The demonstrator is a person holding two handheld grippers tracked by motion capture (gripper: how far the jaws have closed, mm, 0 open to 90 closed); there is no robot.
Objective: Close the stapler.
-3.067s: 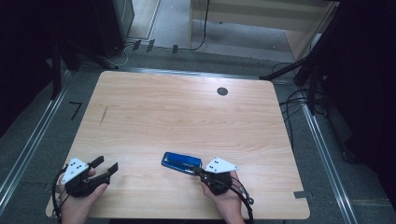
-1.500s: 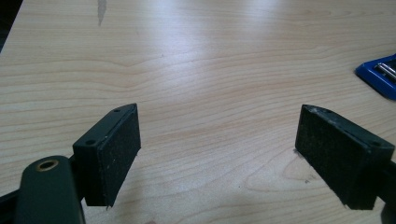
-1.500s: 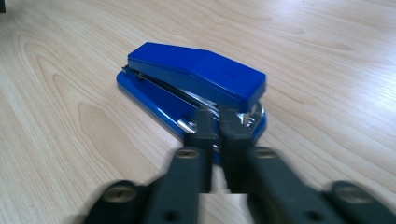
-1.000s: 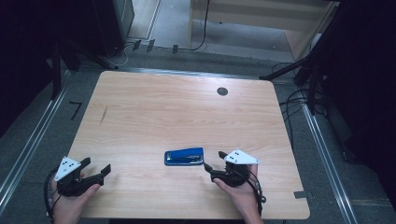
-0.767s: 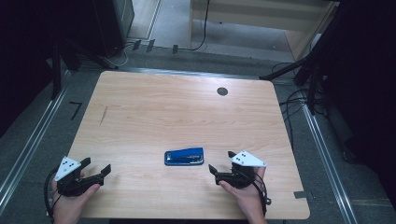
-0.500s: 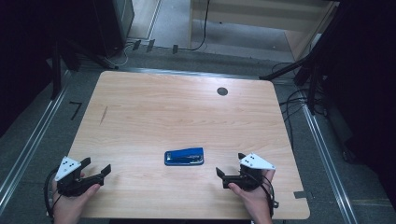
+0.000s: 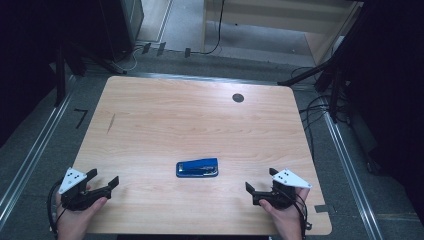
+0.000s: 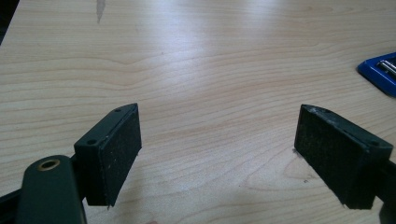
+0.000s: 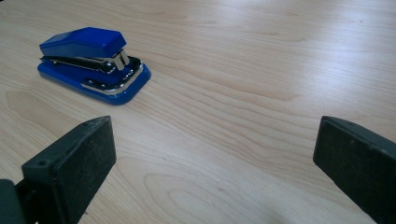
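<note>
A blue stapler (image 7: 197, 168) lies flat on the wooden table (image 7: 200, 120), a little nearer the front edge than the middle, with nothing touching it. My right gripper (image 7: 251, 193) rests near the front right corner, well to the right of the stapler. Its jaws have just been opening and stand wide with nothing between them. In the right gripper view the stapler (image 9: 93, 63) sits ahead and to the left of the open gripper (image 9: 215, 163). My left gripper (image 7: 105, 178) is open near the front left corner, over bare wood (image 8: 219, 144). A corner of the stapler (image 8: 380, 70) shows at its far right.
A round black grommet (image 7: 238, 98) sits in the tabletop at the back right. A short dark mark (image 7: 111, 123) is on the wood at the left. Cables (image 7: 320, 107) lie on the floor beyond the right edge, and metal rails run along both sides.
My right gripper has let go of the stapler, opened, and drawn away to the right and toward the front edge. The stapler stays where it was left. The left gripper has not moved.
</note>
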